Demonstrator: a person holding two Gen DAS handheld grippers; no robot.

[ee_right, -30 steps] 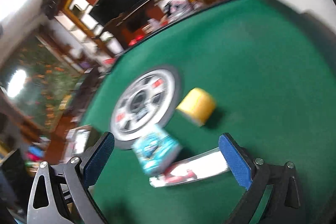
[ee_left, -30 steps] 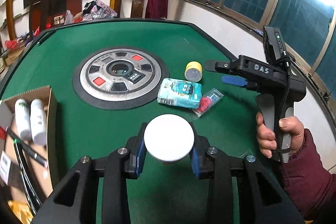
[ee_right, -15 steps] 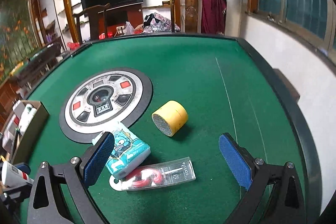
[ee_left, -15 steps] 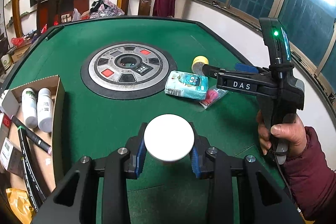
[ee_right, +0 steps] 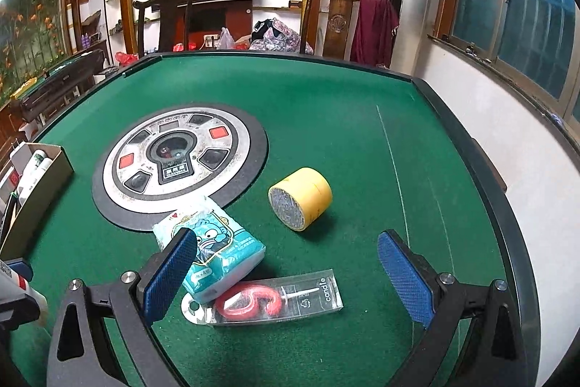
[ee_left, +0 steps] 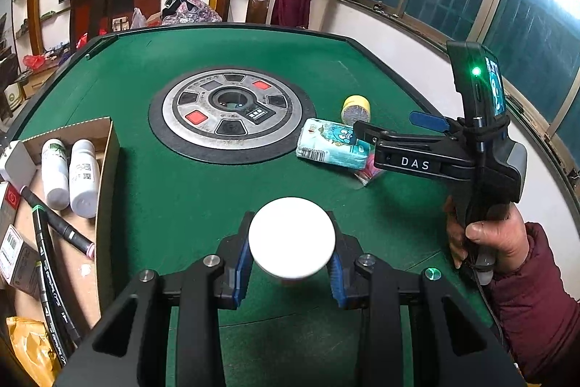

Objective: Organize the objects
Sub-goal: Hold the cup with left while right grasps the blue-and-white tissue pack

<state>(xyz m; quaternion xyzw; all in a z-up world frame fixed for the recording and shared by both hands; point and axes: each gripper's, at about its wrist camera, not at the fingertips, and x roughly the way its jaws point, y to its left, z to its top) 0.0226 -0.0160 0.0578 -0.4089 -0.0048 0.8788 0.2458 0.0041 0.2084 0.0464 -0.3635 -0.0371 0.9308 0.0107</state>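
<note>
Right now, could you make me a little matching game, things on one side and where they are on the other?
Things:
1. white-capped bottle
2. yellow roll
3. candle pack
4. two white bottles

Places:
A. in the cardboard box
B. partly under the tissue pack
C. gripped in the left tool
D. lying alone on the green felt

Pairs: 1-C, 2-D, 3-B, 4-A

My table is covered in matt green felt, a bit fuzzy, with a glossy dark rim. The round panel set in the felt looks like dull, scuffed grey metal with shiny plastic buttons. Just beside the panel, the tissue pack is crinkly glossy plastic film, and the candle case touching it is clear hard plastic. My right gripper has textured blue rubbery pads on matt black plastic. Plain brown cardboard box left of the panel.
</note>
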